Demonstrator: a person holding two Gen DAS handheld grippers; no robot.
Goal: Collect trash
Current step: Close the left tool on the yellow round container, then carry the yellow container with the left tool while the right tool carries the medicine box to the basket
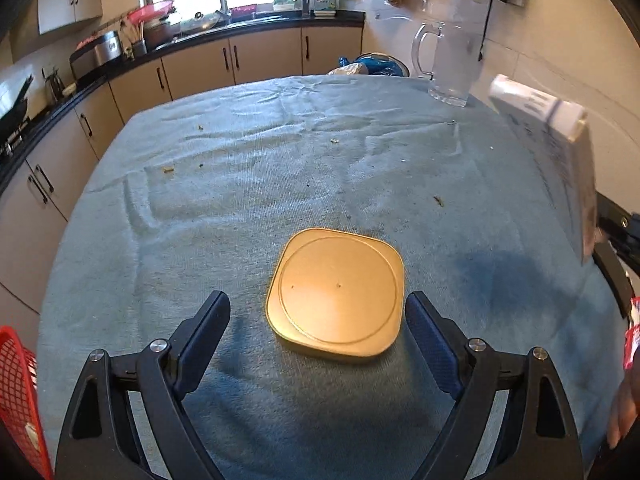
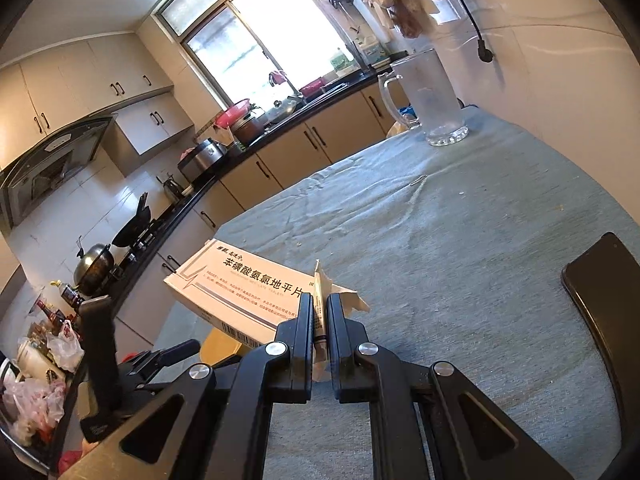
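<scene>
Right wrist: right claw (image 2: 320,312) clamps box (image 2: 236,296) by its torn flap; light, crushable card. Left claw (image 1: 318,316), wide, straddles tin (image 1: 336,292).

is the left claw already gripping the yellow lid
No, the left claw stands open, its fingers apart on either side of the yellow lid, which lies flat on the blue cloth.

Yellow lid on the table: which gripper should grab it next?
Left. The left gripper is open with the yellow lid right between its fingers. The right gripper is shut on a white medicine box, held off the table.
</scene>
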